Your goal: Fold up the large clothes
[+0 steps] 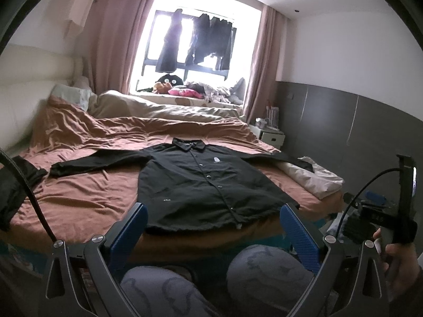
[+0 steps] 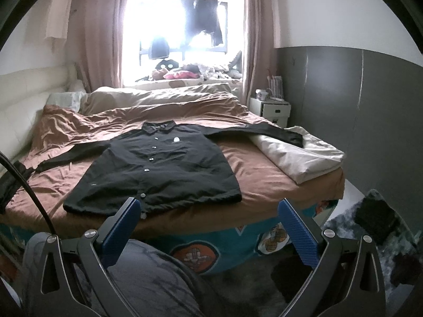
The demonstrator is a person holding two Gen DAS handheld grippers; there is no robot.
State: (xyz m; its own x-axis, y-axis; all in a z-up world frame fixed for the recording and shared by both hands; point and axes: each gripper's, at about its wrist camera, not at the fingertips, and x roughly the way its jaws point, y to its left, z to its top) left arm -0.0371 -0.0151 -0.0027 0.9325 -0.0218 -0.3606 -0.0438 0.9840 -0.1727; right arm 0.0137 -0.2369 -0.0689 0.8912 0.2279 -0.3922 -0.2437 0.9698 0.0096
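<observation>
A black button-up shirt lies flat, front side up, on the brown bed cover, collar toward the window and both sleeves spread out sideways. In the right wrist view the same black shirt sits left of centre. My left gripper is open, held back from the bed just short of the shirt's hem, with nothing between its blue fingers. My right gripper is open too, off the bed's near edge to the right of the hem. The right sleeve's cuff rests on a white folded blanket.
A white folded blanket lies at the bed's right edge. Another dark garment lies at the left edge. A white nightstand stands by the grey wall. The person's patterned knees are below the grippers. A dark bag sits on the floor rug.
</observation>
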